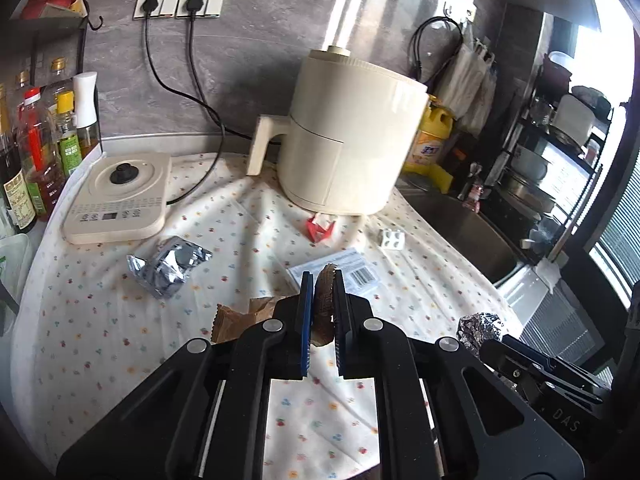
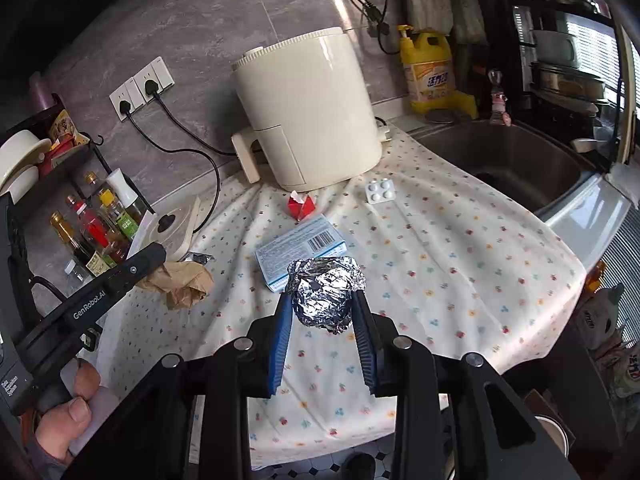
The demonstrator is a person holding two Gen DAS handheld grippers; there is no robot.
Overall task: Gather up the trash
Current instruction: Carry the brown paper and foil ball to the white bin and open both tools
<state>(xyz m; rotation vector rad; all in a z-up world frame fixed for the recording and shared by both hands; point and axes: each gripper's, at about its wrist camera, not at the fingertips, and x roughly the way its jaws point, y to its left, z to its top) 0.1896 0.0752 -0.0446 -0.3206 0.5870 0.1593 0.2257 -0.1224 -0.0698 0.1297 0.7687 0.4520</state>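
Your left tool [image 1: 320, 320] is pinched nearly shut on a crumpled brown paper scrap [image 1: 323, 305], which stands on edge between the blue pads with its long axis running along the fingers and its ragged end poking out past the tips. Your right tool [image 2: 325, 322] stands partly open around a foil ball [image 2: 326, 294], the pads pressing on both its sides; the ball is roughly round, a little taller than wide. Both loads hang above the counter [image 2: 460, 280], clear of the spotted cloth.

Nearest you, the cloth's front edge drops off toward a tiled floor [image 2: 320, 468]. The stretch of cloth just under and to the right of the right tool lies bare, giving room that way as far as the cloth's right edge. On the left, your hand [image 2: 66, 412] grips the left tool's handle, with more brown paper [image 2: 186, 280] crumpled just beyond it.

Farther out, a blue and white box [image 2: 300, 250] lies flat, long axis slanting up to the right. A crushed silver wrapper [image 1: 168, 266] sits to its left. Beyond them lie a red paper scrap [image 2: 301, 206] and a pill blister [image 2: 380, 192], both near the base of the cream air fryer [image 2: 308, 112]. The sink [image 2: 512, 164] opens at the counter's far right edge, and bottles [image 1: 36, 148] crowd the far left.
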